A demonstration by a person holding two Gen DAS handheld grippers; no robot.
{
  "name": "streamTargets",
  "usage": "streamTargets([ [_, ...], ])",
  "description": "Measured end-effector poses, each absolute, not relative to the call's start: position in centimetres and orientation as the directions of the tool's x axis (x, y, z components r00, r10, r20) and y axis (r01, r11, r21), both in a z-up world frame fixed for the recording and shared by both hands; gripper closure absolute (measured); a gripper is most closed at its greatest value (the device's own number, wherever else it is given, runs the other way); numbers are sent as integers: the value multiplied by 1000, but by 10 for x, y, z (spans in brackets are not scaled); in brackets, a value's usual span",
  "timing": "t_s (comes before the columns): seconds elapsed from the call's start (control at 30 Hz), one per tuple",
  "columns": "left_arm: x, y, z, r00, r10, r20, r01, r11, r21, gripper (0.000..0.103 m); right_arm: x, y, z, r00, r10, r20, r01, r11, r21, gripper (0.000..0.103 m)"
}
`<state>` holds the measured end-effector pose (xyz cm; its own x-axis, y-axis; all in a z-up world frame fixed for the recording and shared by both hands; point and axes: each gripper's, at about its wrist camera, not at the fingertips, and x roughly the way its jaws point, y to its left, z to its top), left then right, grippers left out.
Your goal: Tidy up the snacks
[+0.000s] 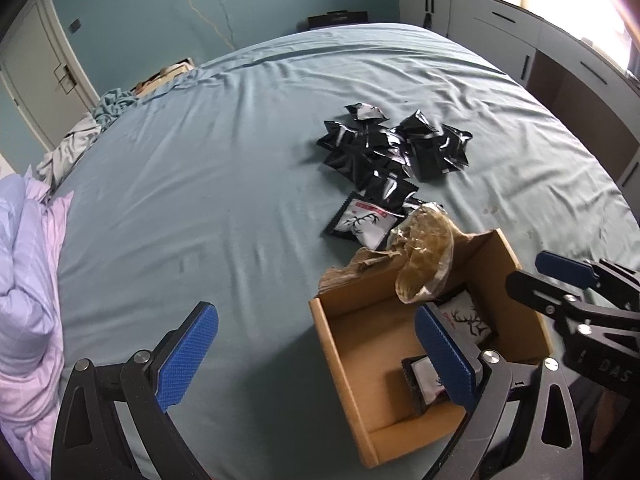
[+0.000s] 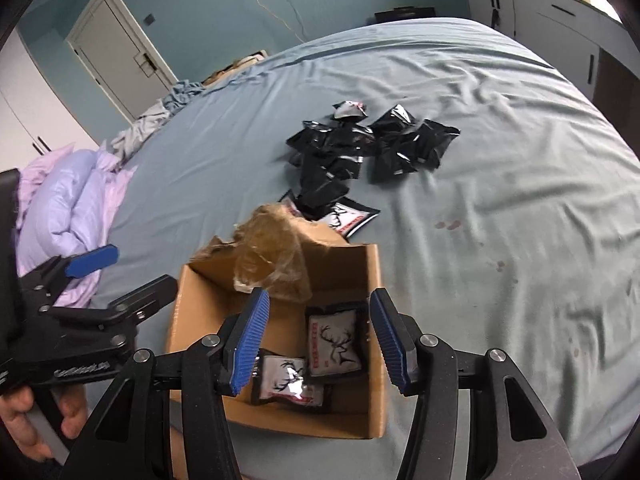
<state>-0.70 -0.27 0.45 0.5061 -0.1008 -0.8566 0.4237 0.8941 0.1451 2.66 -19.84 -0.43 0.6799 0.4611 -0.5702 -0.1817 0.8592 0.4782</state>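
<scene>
An open cardboard box [image 2: 196, 312] stands on the blue bed sheet [image 2: 500, 160]. Two antler-label snack packets [image 2: 334, 342] [image 2: 288, 380] lie flat inside it. My right gripper [image 2: 320, 340] hovers over the box, jaws open, pads touching nothing. In the left wrist view my left gripper [image 1: 316, 344] is open wide astride the box's left wall [image 1: 340, 376], gripping nothing. A pile of several black packets [image 1: 392, 148] lies further out on the bed. One label-up packet [image 1: 366, 220] lies just beyond the box.
Crumpled clear wrapping [image 2: 272, 256] sticks up from the box's torn far flap. A lilac duvet [image 1: 28, 280] is bunched along the left. White cabinets [image 1: 520, 40] line the right side. A hand [image 2: 24, 420] holds the left gripper's handle.
</scene>
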Motion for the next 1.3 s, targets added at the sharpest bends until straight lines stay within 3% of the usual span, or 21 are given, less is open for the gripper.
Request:
streamTargets([
  [0.27,-9,-14,2,518,-83,-851,445,876,185,3,27,-203,7,712,406,-572,-168,890,423,47],
  [0.4,-8,-17,0,535,-59,-843,447,866,223,3,28,-233,13,760,403,-510,-109,853,511,46],
  [0.5,-6,-17,0,530,-65,-845,448,868,214,3,36,-239,18,770,408,-491,-133,855,502,38],
  [0.77,-1,-14,5,491,-127,-862,454,882,128,2,88,-231,23,778,257,-574,-88,948,306,36],
  [1.0,16,-13,-3,477,-76,-876,417,897,149,2,146,-236,11,712,320,-625,-67,917,393,36],
  [1.3,36,0,-9,431,-103,-897,374,924,74,2,239,-235,-28,631,302,-715,22,914,406,36],
])
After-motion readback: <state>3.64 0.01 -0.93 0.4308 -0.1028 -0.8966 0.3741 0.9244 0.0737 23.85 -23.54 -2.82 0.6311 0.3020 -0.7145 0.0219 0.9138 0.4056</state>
